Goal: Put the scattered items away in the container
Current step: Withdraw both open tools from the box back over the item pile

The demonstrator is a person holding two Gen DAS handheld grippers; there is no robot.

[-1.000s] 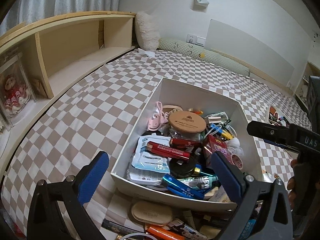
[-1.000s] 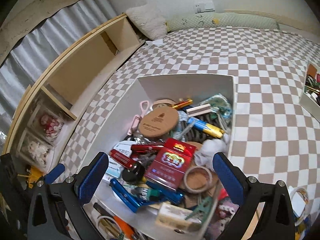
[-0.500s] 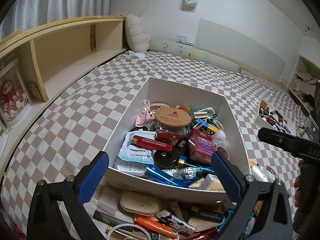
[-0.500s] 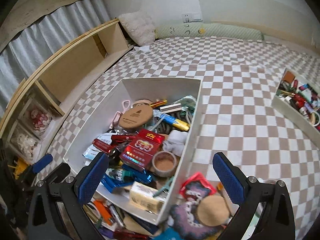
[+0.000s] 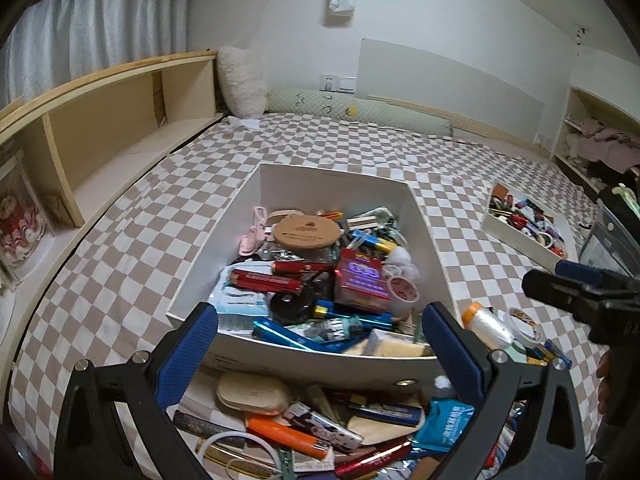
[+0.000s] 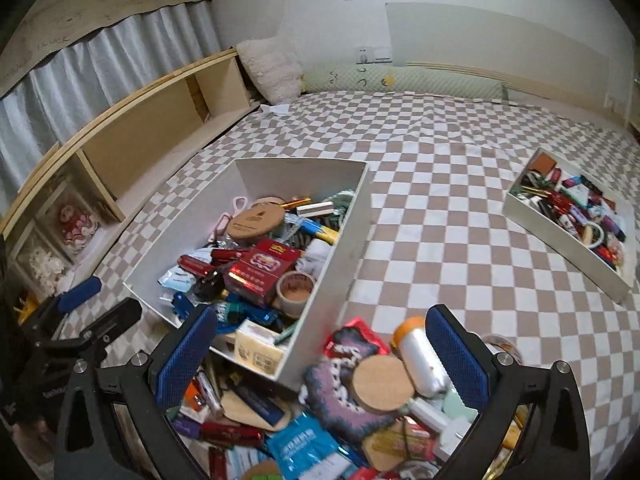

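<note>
there, open hand-held grippers (image 5: pixel 320 354) above container (image 5: pixel 436 256)

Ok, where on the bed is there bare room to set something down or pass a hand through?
Bare checked bedspread lies between the big white box and the smaller white tray, also beyond both toward the green bolster, and between the box and the wooden shelf. The near pile of loose items is crowded, and the box is heaped.

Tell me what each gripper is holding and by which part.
Nothing is held. The left gripper and the right gripper both have jaws open and empty.
</note>
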